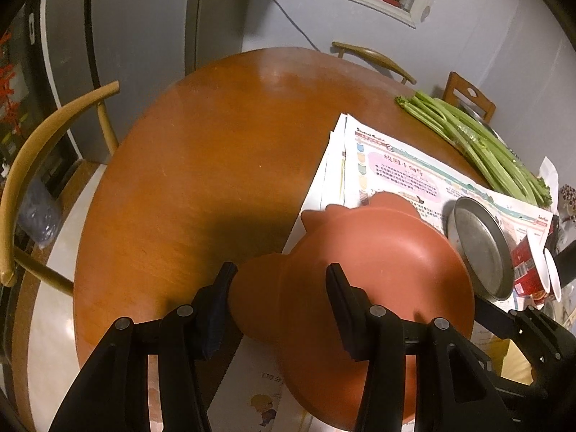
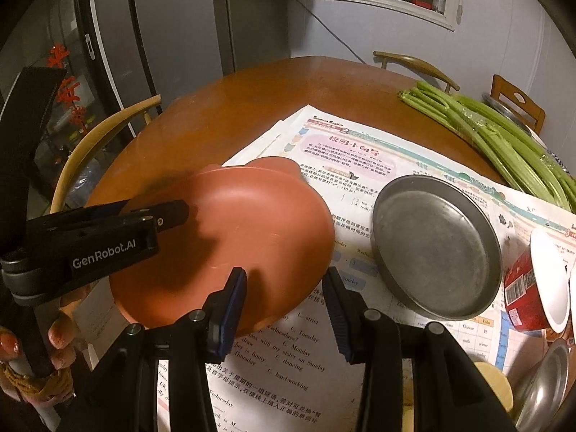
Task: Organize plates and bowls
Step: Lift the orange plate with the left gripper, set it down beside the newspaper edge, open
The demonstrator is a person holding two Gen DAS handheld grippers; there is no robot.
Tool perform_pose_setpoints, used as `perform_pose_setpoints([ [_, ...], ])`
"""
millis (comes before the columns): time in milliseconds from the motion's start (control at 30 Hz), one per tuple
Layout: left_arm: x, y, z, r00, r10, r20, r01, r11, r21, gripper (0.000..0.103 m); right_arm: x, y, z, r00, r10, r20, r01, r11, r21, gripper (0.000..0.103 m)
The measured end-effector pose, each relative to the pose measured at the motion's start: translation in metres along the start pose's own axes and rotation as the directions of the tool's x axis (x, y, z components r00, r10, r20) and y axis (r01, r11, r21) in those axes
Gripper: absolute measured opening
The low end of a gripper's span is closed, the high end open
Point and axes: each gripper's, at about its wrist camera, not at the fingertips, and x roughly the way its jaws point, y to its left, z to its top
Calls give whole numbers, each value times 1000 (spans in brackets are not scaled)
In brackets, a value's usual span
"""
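We saw a terracotta-red, matte clay dish (image 2: 230, 237) with lobed handle tabs on its rim, tilted up off the sheets of printed newspaper (image 2: 360, 151) that covered the near half of the round brown wooden table (image 2: 216, 108). Its inside face was smooth and unglazed, with a dark smudge near the rim at about ten o'clock in the right wrist view. In the left wrist view the same dish (image 1: 374, 252) filled the lower centre, one rounded tab pointing toward eleven o'clock.

The left gripper (image 1: 280, 280) had its two black fingers set either side of the near tab and rim of the dish, one finger pad (image 1: 340, 288) lying against the inner face; from the right wrist view its fingers (image 2: 165, 212) closed on the dish's edge at nine o'clock, holding it. The right gripper (image 2: 284, 288) stood open at a middling width, its jaws apart, the dish's lower rim just beyond its left finger at about eleven o'clock, and we could not tell whether they touched.

A shallow round grey metal pan (image 2: 437, 248) lay flat on the newspaper just beside the dish at three o'clock. A red paper cup (image 2: 532, 288) lay on its side farther toward three o'clock, and a bundle of green celery stalks (image 2: 504, 144) lay along the table at one o'clock.
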Motion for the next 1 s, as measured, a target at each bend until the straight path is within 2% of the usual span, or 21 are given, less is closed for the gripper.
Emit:
perform_pose_setpoints([
  [267, -20, 2, 0, 999, 2, 40, -2, 1000, 0, 53, -15, -4, 1, 999, -20, 42, 19, 1000, 12, 44],
  [467, -47, -7, -4, 996, -12, 91, 10, 1000, 19, 60, -38, -9, -1, 995, -23, 94, 21, 999, 27, 44],
  [733, -78, -30, -14, 991, -76, 115, 69, 996, 63, 63, -74, -22, -14, 988, -46, 149, 37, 997, 64, 45],
  [1000, -97, -71, -31, 983, -152, 102, 136, 980, 148, 63, -118, -49, -56, 978, -86, 189, 59, 987, 147, 46],
])
